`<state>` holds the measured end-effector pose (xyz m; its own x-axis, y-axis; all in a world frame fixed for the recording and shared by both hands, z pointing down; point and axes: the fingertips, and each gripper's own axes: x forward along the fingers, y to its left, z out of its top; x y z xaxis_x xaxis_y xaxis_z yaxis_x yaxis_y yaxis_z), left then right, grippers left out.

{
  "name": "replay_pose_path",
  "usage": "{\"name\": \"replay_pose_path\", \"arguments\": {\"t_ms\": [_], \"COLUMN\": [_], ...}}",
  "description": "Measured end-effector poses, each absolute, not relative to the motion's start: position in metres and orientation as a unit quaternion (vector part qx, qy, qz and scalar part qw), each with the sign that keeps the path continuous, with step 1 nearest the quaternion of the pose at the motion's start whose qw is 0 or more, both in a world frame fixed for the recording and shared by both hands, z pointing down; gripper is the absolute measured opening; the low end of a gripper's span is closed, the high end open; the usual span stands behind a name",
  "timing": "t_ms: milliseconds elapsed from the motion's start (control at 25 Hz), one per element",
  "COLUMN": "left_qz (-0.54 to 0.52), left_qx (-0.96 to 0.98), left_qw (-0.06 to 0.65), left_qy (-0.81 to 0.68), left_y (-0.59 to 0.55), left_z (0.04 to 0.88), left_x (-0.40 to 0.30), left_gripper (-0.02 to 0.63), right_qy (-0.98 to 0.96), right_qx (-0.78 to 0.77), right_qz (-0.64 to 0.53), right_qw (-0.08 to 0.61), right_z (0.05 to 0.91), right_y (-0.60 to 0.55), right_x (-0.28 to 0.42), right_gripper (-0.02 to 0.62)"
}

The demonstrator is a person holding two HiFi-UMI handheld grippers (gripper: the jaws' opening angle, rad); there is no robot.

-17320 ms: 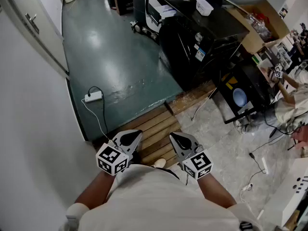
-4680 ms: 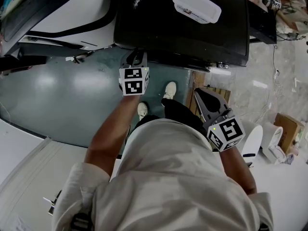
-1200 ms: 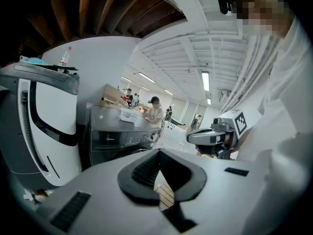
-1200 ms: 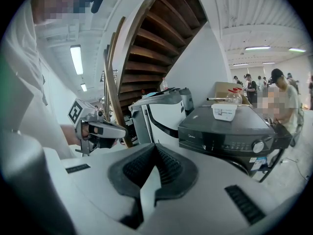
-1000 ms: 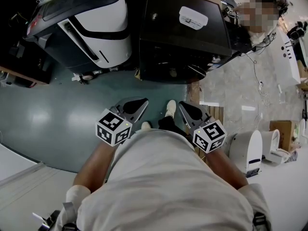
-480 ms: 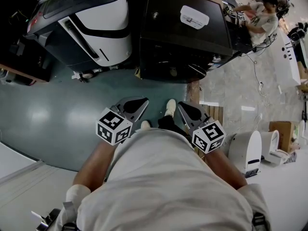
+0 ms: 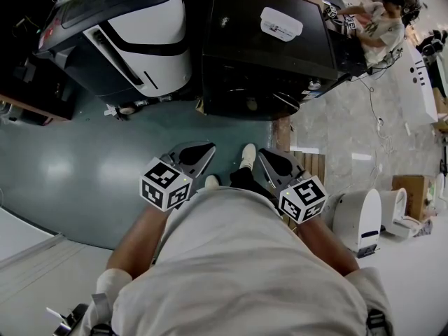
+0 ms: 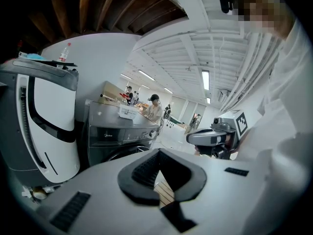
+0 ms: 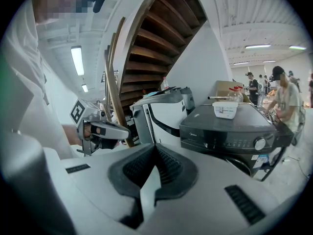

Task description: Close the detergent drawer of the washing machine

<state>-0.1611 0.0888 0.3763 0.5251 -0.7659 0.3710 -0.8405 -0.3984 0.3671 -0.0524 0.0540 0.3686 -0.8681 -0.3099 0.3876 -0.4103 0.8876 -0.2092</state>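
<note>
The dark washing machine (image 7: 266, 54) stands ahead of me with a white box (image 7: 281, 24) on its lid. Its control panel (image 9: 225, 142) has a knob at the right; the drawer front (image 8: 105, 136) at the panel's left looks flush. Both grippers are held close to my body, well short of the machine. My left gripper (image 7: 199, 152) is shut and empty; in the left gripper view its tips (image 8: 159, 151) meet. My right gripper (image 7: 269, 161) is likewise shut on nothing, with its tips (image 9: 154, 146) together.
A tall white-and-black appliance (image 7: 140, 33) stands left of the washer. A person (image 7: 374, 16) works at a table at the far right. A white round unit (image 7: 360, 219) and wooden slats (image 7: 308, 165) lie at my right. A wooden staircase (image 9: 156, 38) rises behind.
Several seconds ago my left gripper was stretched out to the washer's front; it is now back beside the right one, and I stand farther off. Nothing has moved in the last second.
</note>
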Motion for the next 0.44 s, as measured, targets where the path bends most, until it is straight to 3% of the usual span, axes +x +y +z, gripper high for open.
{"name": "replay_pose_path", "arguments": {"t_ms": [440], "left_qz": [0.069], "left_qx": [0.834], "left_qw": [0.265], "left_qy": [-0.478], "left_y": [0.0842], "left_z": [0.3779], "left_x": [-0.1594], "left_gripper": [-0.003], "right_qy": [-0.954], "right_qx": [0.191], "right_qz": [0.142], "right_qw": [0.180], "right_z": [0.3698], "right_y": [0.0512], "right_x": [-0.0498], "right_gripper": [0.005]}}
